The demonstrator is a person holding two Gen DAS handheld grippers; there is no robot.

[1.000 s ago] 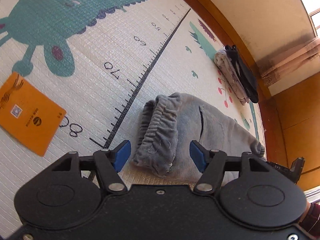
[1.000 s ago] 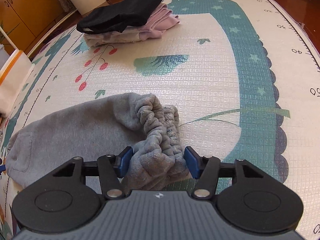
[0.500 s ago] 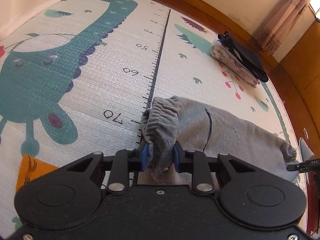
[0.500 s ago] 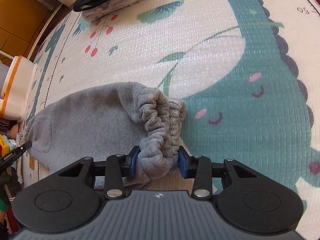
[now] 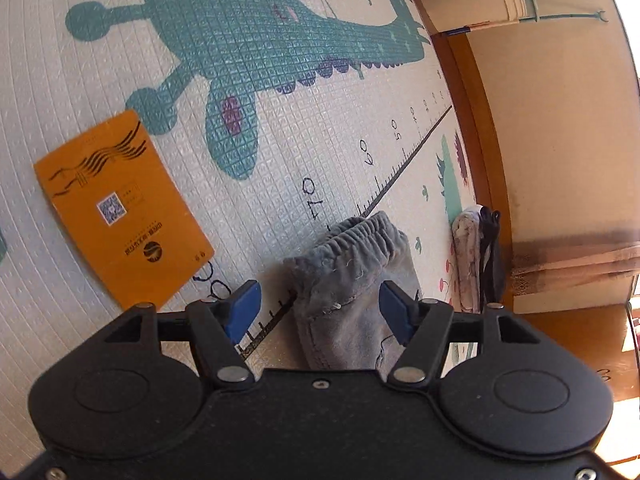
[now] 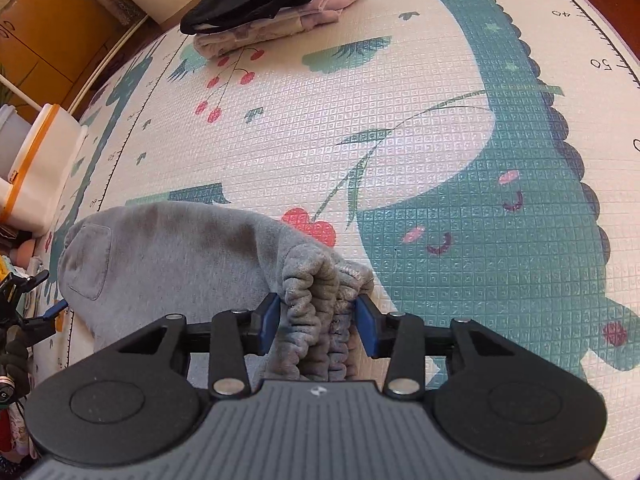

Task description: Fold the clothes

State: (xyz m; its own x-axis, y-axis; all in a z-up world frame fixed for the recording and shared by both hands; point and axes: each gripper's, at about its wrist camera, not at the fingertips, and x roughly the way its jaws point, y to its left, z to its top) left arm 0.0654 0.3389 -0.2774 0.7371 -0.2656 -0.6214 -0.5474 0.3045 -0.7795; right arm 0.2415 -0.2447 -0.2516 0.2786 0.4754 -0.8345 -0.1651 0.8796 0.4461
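Note:
Grey sweatpants (image 6: 180,264) lie on the play mat (image 6: 400,120), folded over, a patch pocket facing up. My right gripper (image 6: 317,320) is shut on the bunched elastic waistband, which is lifted a little off the mat. In the left wrist view the same sweatpants (image 5: 352,280) reach between the blue pads of my left gripper (image 5: 319,312). That gripper is open, with a gap on each side of the cloth. The far end of the pants is hidden behind the gripper body.
A folded stack of clothes (image 6: 272,12), with a black piece on top, sits at the mat's far edge, also in the left wrist view as the stack (image 5: 476,256). An orange card (image 5: 120,208) lies left of the pants. A white bin with an orange lid (image 6: 36,168) stands off the mat.
My left gripper closed on the waistband half a second ago and has now let go and opened wide. The right gripper closed on the waistband and still holds it, slightly raised.

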